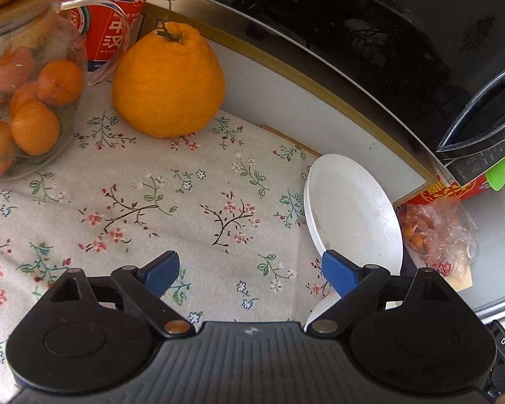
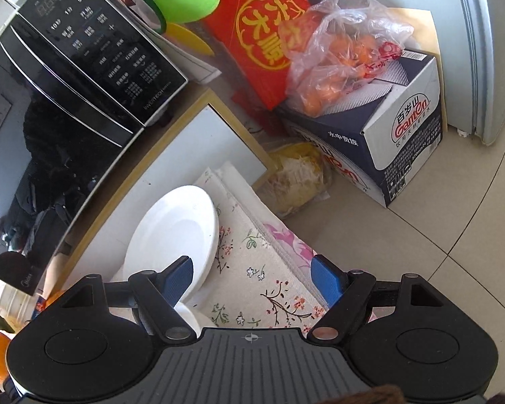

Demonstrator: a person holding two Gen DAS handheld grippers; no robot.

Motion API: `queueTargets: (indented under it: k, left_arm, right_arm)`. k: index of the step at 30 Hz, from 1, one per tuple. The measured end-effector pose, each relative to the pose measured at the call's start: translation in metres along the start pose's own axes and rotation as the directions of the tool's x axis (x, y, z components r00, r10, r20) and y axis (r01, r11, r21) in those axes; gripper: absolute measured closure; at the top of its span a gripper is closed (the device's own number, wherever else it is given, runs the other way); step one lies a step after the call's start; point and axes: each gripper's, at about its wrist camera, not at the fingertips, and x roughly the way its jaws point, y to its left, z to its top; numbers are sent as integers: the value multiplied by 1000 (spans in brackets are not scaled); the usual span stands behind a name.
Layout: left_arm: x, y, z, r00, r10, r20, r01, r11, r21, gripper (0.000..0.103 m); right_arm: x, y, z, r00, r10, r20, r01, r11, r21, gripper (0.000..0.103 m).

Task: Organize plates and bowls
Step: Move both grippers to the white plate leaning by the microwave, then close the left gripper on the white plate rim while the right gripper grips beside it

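My left gripper [image 1: 250, 277] and right gripper [image 2: 252, 281] gape empty; white plate [image 1: 350, 212] sits beside the microwave [image 1: 387, 50] (big orange [image 1: 168, 82] nearby).

A round white ceramic plate [image 1: 350, 208] lay on the flowered cloth-covered table [image 1: 151, 208] (near its edge), before the black glass-fronted microwave [image 1: 387, 50].

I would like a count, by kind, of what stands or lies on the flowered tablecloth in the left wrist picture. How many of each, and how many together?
White plate: 1
Large orange fruit: 1
Glass jar of small oranges: 1
Red and white paper cup: 1
Total: 4
A second white dish may lie under the hand-held gripper; too hidden to count.
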Motion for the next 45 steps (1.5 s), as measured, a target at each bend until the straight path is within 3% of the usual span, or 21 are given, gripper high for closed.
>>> queueTargets:
  k: [4,7,11,15,24,26,28,30,33,45]
  left_arm:
    - [16,-10,7,999,-47,-9,47,999,-26,21]
    - [23,-27,12,997,-71,-6,71,997,14,22]
    - [34,-44,18,999,-51,-15,52,996,72,28]
    - [52,-43,20,999,-12,-43,14,999,44,43]
    - [65,-51,17,1000,13,-4,-13,995,100,65]
    - [69,-54,18,1000,5,-6,-4,993,114,73]
    - [70,-56,18,1000,3,-14,-1,993,122,88]
    - [70,-56,18,1000,-14,-17,16,992,126,93]
    - [69,-58,17,1000,-5,-6,6,990,144,93]
    - [54,-66,17,999,-19,29,14,989,148,95]
  right_arm:
    - [14,10,6,999,42,-18,-42,999,15,25]
    - [25,22,9,996,86,-30,-86,996,-10,25]
    - [45,27,7,995,66,-80,-65,998,15,30]
    - [57,30,3,993,56,-107,-53,998,25,36]
    - [75,33,0,990,40,-135,-34,998,46,57]
    - [76,34,0,991,36,-129,-29,998,52,62]
    - [78,35,0,992,40,-124,-33,998,55,71]
    - [84,35,-1,989,51,-140,-44,997,57,80]
    - [87,36,-4,988,57,-143,-51,998,48,91]
    - [74,37,-2,987,83,-134,-76,996,56,90]
